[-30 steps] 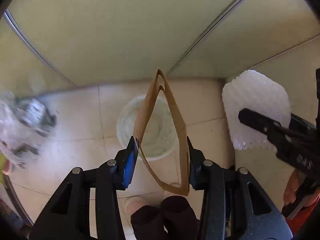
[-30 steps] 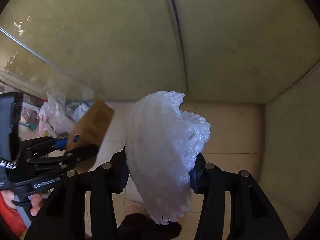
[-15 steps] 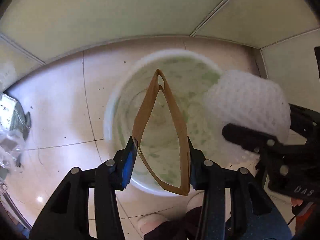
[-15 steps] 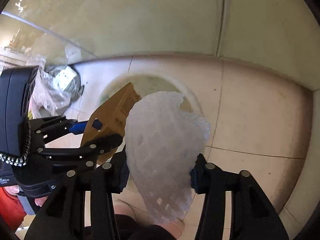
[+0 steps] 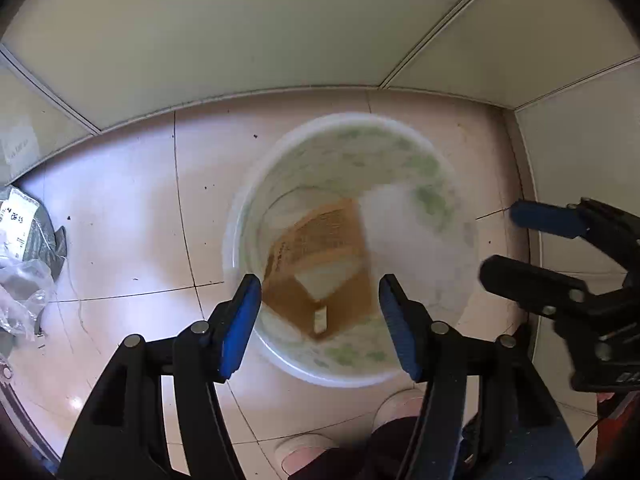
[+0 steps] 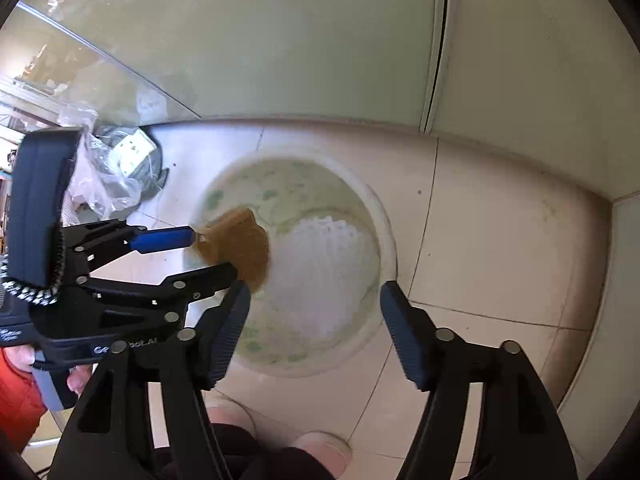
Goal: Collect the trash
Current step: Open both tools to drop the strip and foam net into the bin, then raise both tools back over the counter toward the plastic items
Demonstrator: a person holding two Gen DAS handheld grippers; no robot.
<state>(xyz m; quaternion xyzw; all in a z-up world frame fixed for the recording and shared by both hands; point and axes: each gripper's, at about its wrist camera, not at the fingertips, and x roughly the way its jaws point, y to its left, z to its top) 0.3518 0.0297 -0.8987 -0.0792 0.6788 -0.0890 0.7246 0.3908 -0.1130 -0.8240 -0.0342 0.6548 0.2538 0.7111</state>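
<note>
Both pairs of jaws hang over a white bin [image 5: 352,248] and are opening, with nothing clamped in either: the left gripper [image 5: 320,312] has let go of a brown cardboard sleeve [image 5: 320,252], which shows blurred below and between its jaws inside the bin, and the right gripper [image 6: 316,320] has let go of a white foam net [image 6: 320,268], also blurred, below its jaws and just beside the cardboard. Judging from the blur, both pieces look to be dropping at once; the light foam could catch on the rim or on the cardboard, ride up and spill out, and the stiff sleeve could wedge across the bin instead of lying flat. The two grippers are close together, so a hasty pull back might knock one against the other. More trash, a heap of grey and clear plastic bags [image 5: 28,264], lies on the glossy tiled floor [image 5: 128,216] well off to the left of the left jaws, against pale wall panels [image 5: 240,32].
</note>
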